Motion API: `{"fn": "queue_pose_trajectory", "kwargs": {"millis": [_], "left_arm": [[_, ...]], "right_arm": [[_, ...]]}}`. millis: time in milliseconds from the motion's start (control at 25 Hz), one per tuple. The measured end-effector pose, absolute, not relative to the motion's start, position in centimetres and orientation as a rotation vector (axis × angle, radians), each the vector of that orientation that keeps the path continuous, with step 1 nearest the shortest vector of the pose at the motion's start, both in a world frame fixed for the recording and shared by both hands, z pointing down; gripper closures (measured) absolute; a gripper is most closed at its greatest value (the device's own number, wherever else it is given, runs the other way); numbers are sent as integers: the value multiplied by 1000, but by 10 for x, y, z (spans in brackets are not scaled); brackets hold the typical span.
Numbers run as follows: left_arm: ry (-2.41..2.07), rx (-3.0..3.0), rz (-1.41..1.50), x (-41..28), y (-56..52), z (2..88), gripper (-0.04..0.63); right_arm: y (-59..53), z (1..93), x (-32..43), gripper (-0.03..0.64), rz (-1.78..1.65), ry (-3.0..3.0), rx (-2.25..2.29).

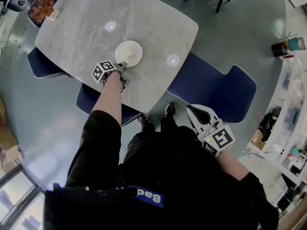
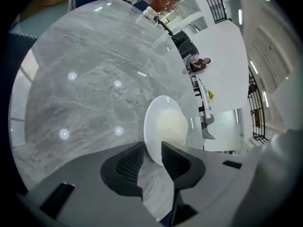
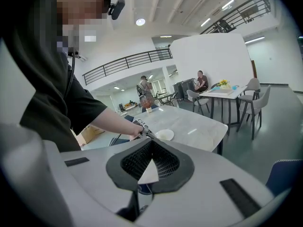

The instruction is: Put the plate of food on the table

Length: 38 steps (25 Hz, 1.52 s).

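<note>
A white plate with a pale mound of food lies flat on the grey marble table, near its front edge. My left gripper is at the plate's near rim. In the left gripper view the plate has its rim between the jaws of that gripper, which stand apart and do not squeeze it. My right gripper hangs off the table beside my legs, its tips together with nothing in them. The right gripper view shows that gripper, the plate and the left gripper beyond.
Blue chairs stand around the table: one at the right, one tucked under the front edge, one at the left. A vase of dried flowers sits on the far left corner. Shelves with clutter line the right wall.
</note>
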State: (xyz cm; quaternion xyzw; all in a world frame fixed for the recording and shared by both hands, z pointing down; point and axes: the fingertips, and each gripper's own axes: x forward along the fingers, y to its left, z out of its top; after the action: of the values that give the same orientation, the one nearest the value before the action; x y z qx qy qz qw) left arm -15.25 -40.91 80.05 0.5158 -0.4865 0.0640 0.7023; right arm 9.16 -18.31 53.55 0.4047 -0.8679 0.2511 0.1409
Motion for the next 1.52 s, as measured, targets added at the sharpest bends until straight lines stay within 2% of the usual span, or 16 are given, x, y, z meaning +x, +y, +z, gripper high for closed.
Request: {"fn": "queue_pose_trajectory", "kwargs": {"millis": [480,960,1000,1040,1120,1520], "left_arm": [[-1170,1326,-5,-169,-411,745,488],[-1001,1816,24,-125,-331,626,495],[-991,1857,33,-123,-319,618,503],[-983,1897,46,-122,-308,610,542],[-963,1968,69,-118,-287,597,558],[-928,2252,78,-113,-221,523,584]], "right_arm": [[-190,524,71,607,655,-2560,1127],[-199,511,39,607,560,-2661,1040],[-198,510,36,607,562,-2666,1033],[-198,509,33,607,562,-2670,1028],[-199,506,27,607,556,-2677,1018],[-196,493,-13,607,531,-2723,901]]}}
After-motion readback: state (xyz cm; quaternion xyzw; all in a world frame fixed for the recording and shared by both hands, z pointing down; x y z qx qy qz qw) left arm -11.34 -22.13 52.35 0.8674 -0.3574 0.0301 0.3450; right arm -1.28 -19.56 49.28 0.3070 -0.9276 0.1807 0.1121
